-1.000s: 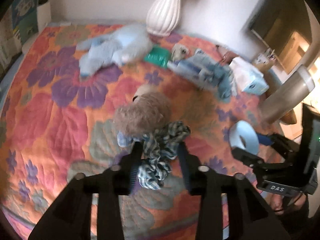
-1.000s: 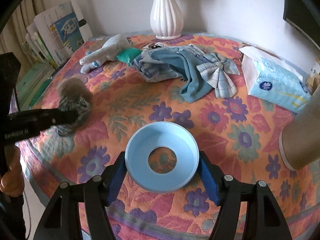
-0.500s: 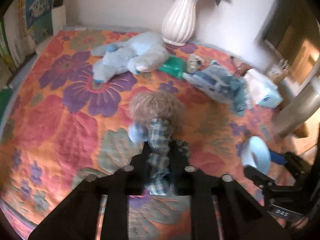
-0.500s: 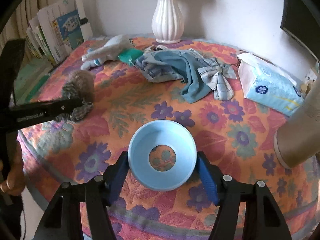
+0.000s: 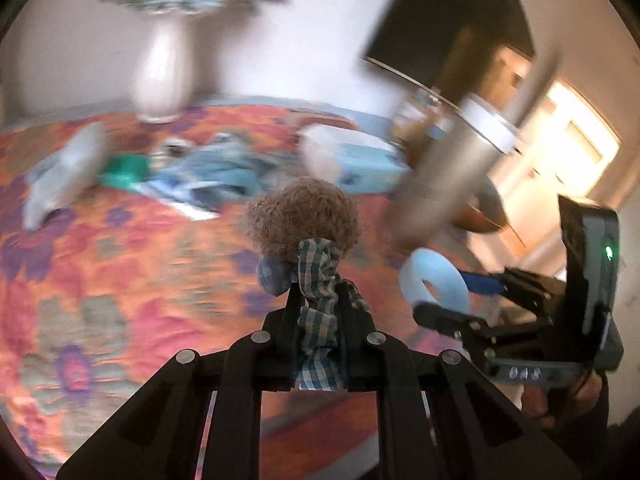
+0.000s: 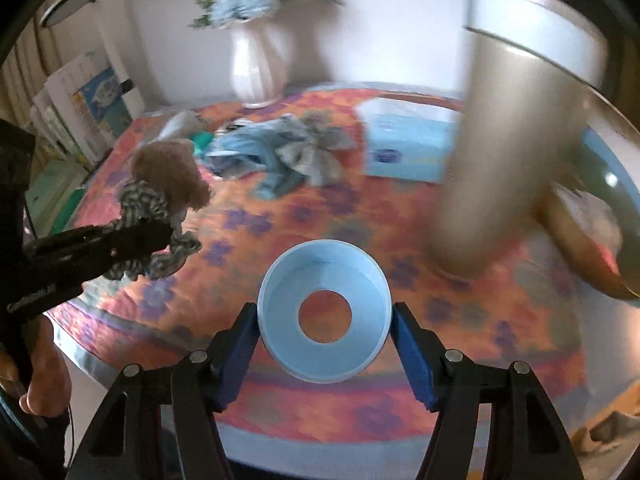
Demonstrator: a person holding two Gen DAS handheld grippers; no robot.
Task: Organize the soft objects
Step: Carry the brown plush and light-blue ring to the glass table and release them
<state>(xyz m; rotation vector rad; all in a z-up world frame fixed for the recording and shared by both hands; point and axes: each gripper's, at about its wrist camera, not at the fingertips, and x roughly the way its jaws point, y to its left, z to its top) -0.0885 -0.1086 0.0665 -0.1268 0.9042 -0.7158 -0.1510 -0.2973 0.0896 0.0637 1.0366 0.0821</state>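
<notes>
My left gripper [image 5: 320, 304] is shut on the checked cloth of a small brown plush toy [image 5: 302, 216] and holds it above the flowered table [image 5: 100, 240]. It also shows in the right wrist view [image 6: 168, 172], held by the left gripper [image 6: 132, 236]. My right gripper [image 6: 324, 320] is shut on a light blue ring-shaped lid [image 6: 324, 312], also seen in the left wrist view [image 5: 434, 284]. A pale blue plush [image 5: 64, 172] and a heap of blue clothes [image 6: 276, 152] lie at the back of the table.
A tall beige cylinder bin [image 6: 516, 128] stands at the right, close to the lid. A tissue box [image 6: 404, 144] lies behind it. A white vase [image 6: 256, 68] with flowers stands at the back wall. Books [image 6: 88, 104] stand at the left.
My left gripper has lifted the brown plush off the table and swung right toward the bin. My right gripper has moved the lid right, nearer the bin. Both views are blurred by motion.
</notes>
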